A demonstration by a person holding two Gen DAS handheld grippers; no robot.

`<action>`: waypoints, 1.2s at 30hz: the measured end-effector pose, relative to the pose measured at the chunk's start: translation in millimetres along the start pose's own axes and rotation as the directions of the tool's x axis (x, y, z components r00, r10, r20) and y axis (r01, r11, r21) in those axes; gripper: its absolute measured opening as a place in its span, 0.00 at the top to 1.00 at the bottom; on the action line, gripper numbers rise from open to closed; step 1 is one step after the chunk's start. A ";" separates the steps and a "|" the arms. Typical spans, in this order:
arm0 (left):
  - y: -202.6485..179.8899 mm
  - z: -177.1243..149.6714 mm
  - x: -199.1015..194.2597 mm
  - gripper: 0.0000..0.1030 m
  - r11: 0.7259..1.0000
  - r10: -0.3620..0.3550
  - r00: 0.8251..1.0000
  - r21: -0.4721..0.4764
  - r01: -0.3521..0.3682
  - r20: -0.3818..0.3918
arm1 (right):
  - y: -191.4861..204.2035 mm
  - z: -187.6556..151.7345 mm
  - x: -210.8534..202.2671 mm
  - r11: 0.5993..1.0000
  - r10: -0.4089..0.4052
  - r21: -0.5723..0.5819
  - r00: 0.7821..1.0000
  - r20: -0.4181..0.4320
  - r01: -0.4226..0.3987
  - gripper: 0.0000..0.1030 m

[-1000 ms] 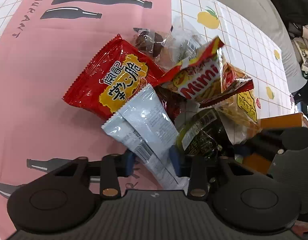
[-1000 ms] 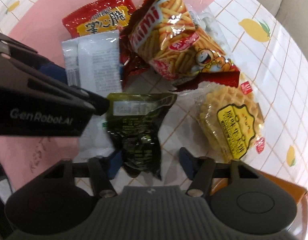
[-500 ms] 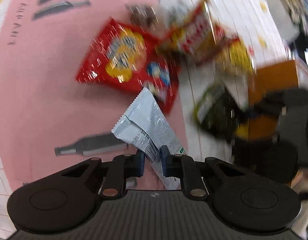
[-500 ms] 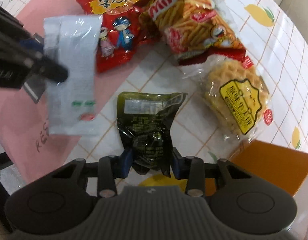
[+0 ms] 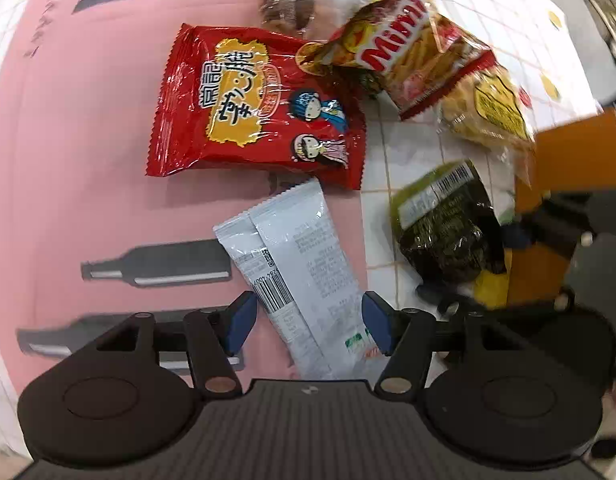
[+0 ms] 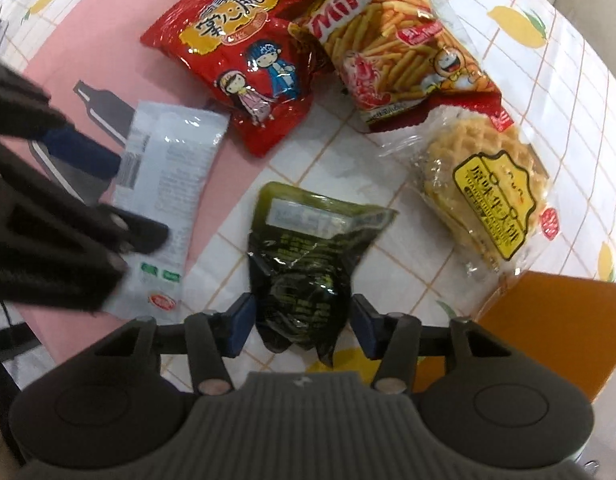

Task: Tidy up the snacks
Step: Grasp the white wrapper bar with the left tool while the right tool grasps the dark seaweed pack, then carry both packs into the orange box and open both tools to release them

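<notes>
A white foil packet (image 5: pixel 299 256) lies flat on the pink part of the tablecloth (image 5: pixel 87 140), between the jaws of my left gripper (image 5: pixel 310 322). Those jaws are opening and the pads stand clear of it. The same packet (image 6: pixel 167 184) shows at the left of the right wrist view under the left gripper (image 6: pixel 119 196). A dark green packet (image 6: pixel 303 264) rests on the checked cloth between the jaws of my right gripper (image 6: pixel 301 324). These jaws are opening too, with the pads just off its sides. It appears as the green packet (image 5: pixel 444 232) in the left wrist view.
A red snack bag (image 6: pixel 235 52), a Mimi fries bag (image 6: pixel 388 40) and a clear bag of waffle biscuits (image 6: pixel 488 192) lie beyond the two packets. An orange box (image 6: pixel 556 328) stands at the right. A clear wrapper with a brown piece (image 5: pixel 287 4) lies farthest back.
The left gripper carried the white packet off the pile to the pink cloth and opened, leaving it lying flat. The right gripper closed on the green packet, then widened around it.
</notes>
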State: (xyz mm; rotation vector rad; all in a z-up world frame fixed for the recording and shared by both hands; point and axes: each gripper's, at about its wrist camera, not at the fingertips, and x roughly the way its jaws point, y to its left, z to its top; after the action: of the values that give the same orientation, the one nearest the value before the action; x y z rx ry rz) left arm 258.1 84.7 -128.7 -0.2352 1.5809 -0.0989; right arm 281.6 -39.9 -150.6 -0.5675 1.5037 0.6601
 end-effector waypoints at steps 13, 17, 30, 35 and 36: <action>-24.7 -10.1 13.8 0.20 0.985 0.127 0.987 -0.132 -0.114 0.096 | 5.2 -20.9 11.2 0.998 -0.018 0.060 0.998 0.058 0.015 0.39; -31.8 -12.2 16.2 0.34 0.985 0.161 0.983 -0.075 -0.154 0.089 | 4.9 -24.3 15.4 0.997 -0.033 0.073 0.997 0.075 0.028 0.39; -16.7 -35.1 19.2 0.44 0.986 0.146 0.988 0.074 -0.148 0.040 | 28.1 -52.0 -2.4 0.992 -0.032 0.123 0.996 0.089 0.021 0.52; -9.2 -53.9 21.9 0.44 0.989 0.117 0.993 0.083 -0.119 0.025 | 40.3 -78.9 -4.9 0.986 -0.011 0.166 0.993 0.117 -0.009 0.53; -9.2 -58.3 22.2 0.44 0.988 0.116 0.993 0.097 -0.118 0.020 | 42.8 -84.6 -5.2 0.986 -0.005 0.164 0.993 0.119 -0.014 0.53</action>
State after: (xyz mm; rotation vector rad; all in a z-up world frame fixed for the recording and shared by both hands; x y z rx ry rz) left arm 200.7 66.1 -146.9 -0.0657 1.5673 -0.0835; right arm 191.7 -69.5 -143.0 -0.3920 1.4319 0.5575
